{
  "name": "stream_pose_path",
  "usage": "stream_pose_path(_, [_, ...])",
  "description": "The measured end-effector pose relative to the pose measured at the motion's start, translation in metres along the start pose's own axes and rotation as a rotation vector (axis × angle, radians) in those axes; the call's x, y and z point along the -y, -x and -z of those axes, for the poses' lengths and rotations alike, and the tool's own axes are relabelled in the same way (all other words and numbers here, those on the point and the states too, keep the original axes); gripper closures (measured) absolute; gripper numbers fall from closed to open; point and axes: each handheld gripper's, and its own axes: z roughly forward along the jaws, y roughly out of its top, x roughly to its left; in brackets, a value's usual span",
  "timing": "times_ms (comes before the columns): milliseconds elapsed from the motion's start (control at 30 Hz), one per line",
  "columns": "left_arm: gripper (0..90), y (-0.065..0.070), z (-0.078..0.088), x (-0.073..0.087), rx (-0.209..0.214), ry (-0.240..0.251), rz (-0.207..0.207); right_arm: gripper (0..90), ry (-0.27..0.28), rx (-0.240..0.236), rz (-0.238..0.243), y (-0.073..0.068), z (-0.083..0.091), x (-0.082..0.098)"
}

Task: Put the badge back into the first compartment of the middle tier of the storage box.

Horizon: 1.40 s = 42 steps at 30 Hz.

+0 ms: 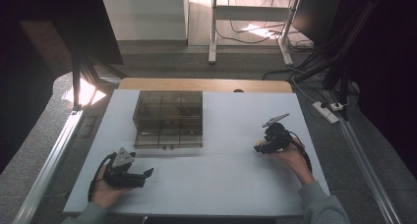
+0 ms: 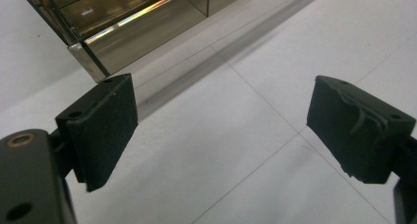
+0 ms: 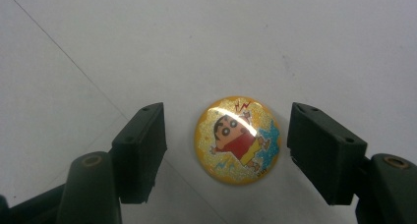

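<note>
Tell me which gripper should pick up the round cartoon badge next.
The right gripper. Its jaws already stand on either side of the round cartoon badge on the white table, gaps showing on both sides. The left gripper is open over bare table beside the smoky plastic box.

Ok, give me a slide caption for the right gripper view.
Right gripper straddles a round yellow cartoon badge on the white table.
</note>
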Motion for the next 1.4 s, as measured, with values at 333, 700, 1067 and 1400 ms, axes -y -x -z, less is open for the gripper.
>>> stream_pose_path(333, [12.3,0.0001,-0.0006,0.0003,-0.001,-0.003,-0.002,36.8,-0.025,0.041,0.028,-0.002,-0.0035,0.0002])
stream_pose_path(700, [12.3,0.0004,-0.0005,0.0005,-0.001,-0.004,-0.005,46.4,-0.017,0.039,0.033,-0.0037,-0.0024,0.0007])
stream_pose_path(1067, [12.3,-0.0002,-0.0012,0.0009,-0.002,-0.007,-0.004,46.5,-0.012,0.041,0.032,-0.0035,-0.002,0.001])
stream_pose_path(1400, [12.3,-0.0005,-0.0012,0.0011,-0.002,-0.008,-0.003,46.6,0.019,0.052,0.029,-0.0037,0.0022,0.0006])
